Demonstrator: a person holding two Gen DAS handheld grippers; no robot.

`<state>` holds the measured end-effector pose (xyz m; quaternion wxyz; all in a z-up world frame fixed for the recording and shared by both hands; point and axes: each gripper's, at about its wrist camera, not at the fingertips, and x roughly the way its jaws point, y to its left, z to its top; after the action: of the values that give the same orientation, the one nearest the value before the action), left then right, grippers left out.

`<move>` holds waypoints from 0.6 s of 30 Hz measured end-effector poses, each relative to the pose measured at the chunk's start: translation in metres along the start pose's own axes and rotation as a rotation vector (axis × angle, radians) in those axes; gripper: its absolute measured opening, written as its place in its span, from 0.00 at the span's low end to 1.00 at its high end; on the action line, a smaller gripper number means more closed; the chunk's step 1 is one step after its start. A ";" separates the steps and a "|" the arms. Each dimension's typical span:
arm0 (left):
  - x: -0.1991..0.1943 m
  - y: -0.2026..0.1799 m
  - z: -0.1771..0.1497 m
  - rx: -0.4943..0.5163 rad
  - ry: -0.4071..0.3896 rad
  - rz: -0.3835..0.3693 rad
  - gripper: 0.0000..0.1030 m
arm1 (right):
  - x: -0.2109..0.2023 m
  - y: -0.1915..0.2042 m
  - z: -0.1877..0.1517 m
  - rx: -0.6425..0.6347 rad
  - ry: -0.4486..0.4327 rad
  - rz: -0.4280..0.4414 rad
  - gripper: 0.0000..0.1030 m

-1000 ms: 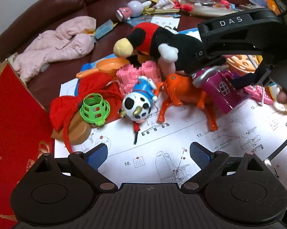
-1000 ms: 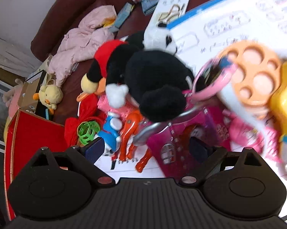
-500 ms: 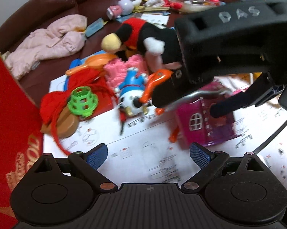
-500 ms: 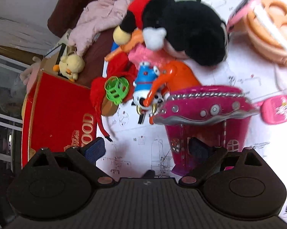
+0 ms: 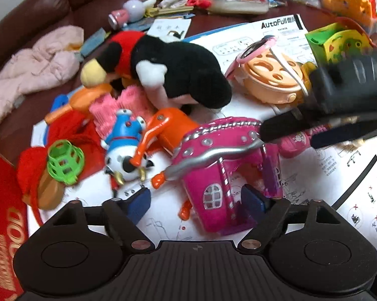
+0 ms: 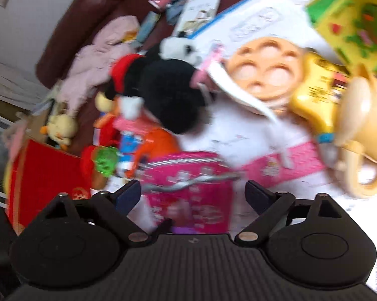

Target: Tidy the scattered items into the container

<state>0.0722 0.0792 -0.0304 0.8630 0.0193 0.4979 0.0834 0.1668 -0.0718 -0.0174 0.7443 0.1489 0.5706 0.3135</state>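
A pink toy house (image 5: pixel 226 173) with a silver roof trim stands on the white instruction sheet (image 5: pixel 339 175), between the fingers of my open left gripper (image 5: pixel 197 202). My right gripper (image 6: pixel 193 194) is open just above and behind the same house (image 6: pixel 188 190); in the left wrist view its black body (image 5: pixel 339 95) hangs at the right. The red container (image 5: pixel 2 213) is at the far left edge and also shows in the right wrist view (image 6: pixel 45 175). The right wrist view is blurred.
An orange toy horse (image 5: pixel 168 130), a blue and white cow figure (image 5: pixel 124 148), a green lattice ball (image 5: pixel 65 163), a red cloth (image 5: pixel 70 130) and a black plush (image 5: pixel 178 75) crowd the left. An orange lid (image 5: pixel 271 75) and a yellow-green toy (image 5: pixel 339 42) lie at the right.
The right gripper carried the pink house toward the left gripper and set it on the paper, then opened and drew back. The house now sits between the left fingers.
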 end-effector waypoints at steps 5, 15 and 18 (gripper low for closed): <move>0.013 0.017 -0.013 -0.071 0.054 -0.080 0.53 | 0.008 -0.018 -0.007 0.053 0.033 0.010 0.79; 0.014 0.023 -0.021 -0.098 0.045 -0.129 0.45 | 0.013 0.003 -0.013 0.005 0.064 0.123 0.79; 0.014 0.024 -0.022 -0.101 0.042 -0.134 0.45 | 0.019 0.016 -0.014 -0.057 0.065 0.105 0.80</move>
<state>0.0574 0.1045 -0.0507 0.8558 -0.0594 0.5113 0.0510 0.1522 -0.0497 -0.0271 0.7117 0.1470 0.5768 0.3731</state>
